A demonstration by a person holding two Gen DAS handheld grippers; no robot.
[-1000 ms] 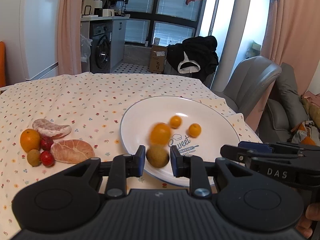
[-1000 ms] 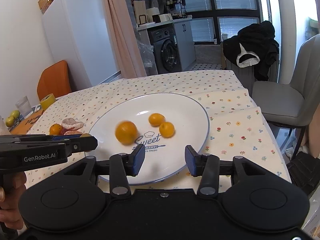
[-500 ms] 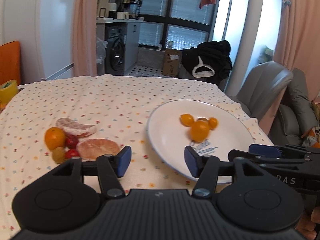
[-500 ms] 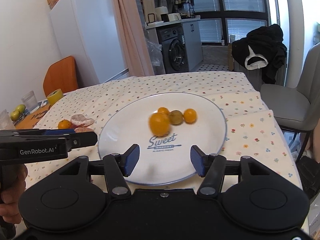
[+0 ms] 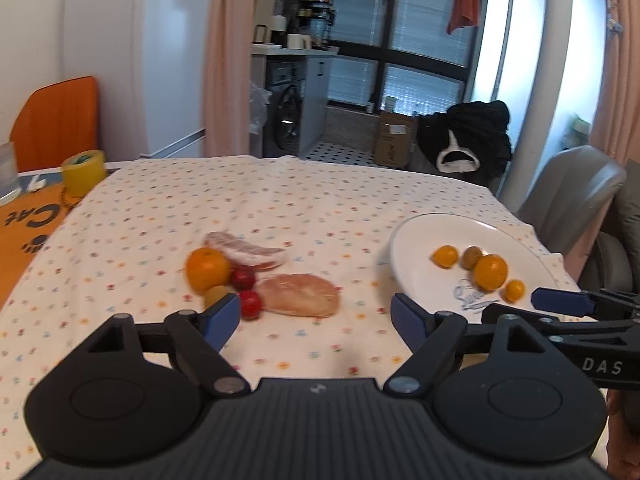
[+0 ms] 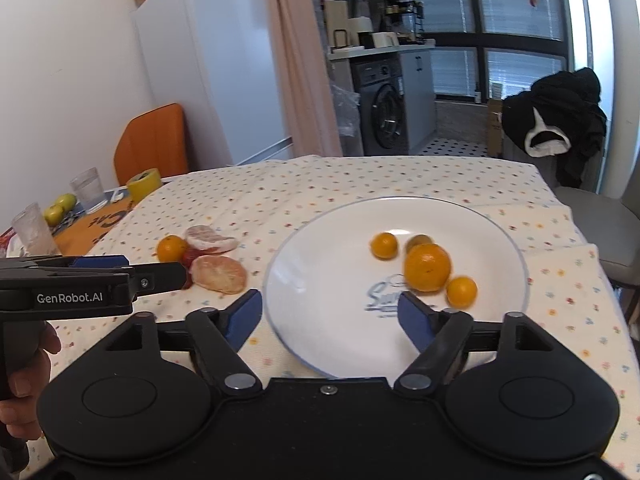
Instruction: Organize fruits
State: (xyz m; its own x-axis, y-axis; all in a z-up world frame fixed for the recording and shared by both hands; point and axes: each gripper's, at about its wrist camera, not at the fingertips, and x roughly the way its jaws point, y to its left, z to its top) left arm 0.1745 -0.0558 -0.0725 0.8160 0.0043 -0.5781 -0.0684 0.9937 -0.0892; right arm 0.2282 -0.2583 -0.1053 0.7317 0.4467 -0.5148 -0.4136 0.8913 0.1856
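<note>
In the left wrist view the left gripper (image 5: 316,314) fills the bottom of the frame with its blue-tipped fingers (image 5: 222,316) spread wide apart and empty, hovering above the flowered tablecloth (image 5: 168,208) that covers the tabletop. Just beyond its left finger, at centre left, lies a cluster of fruit: an orange (image 5: 207,269), a greenish fruit (image 5: 218,295) partly hidden behind the fingertip, two small red fruits (image 5: 251,302), and two peeled citrus pieces (image 5: 298,294) touching them. At the right of the frame the white plate (image 5: 416,240) carries a larger orange (image 5: 490,271), two small orange fruits (image 5: 444,256) and an olive-coloured fruit (image 5: 472,257), all close together. In the right wrist view the right gripper (image 6: 330,314) sits low in the frame over the near rim of the same plate (image 6: 320,272), its fingers (image 6: 414,320) likewise wide apart and holding nothing; the left gripper's side profile reaches in from the left edge, with a hand (image 6: 24,392) on its handle at lower left.
</note>
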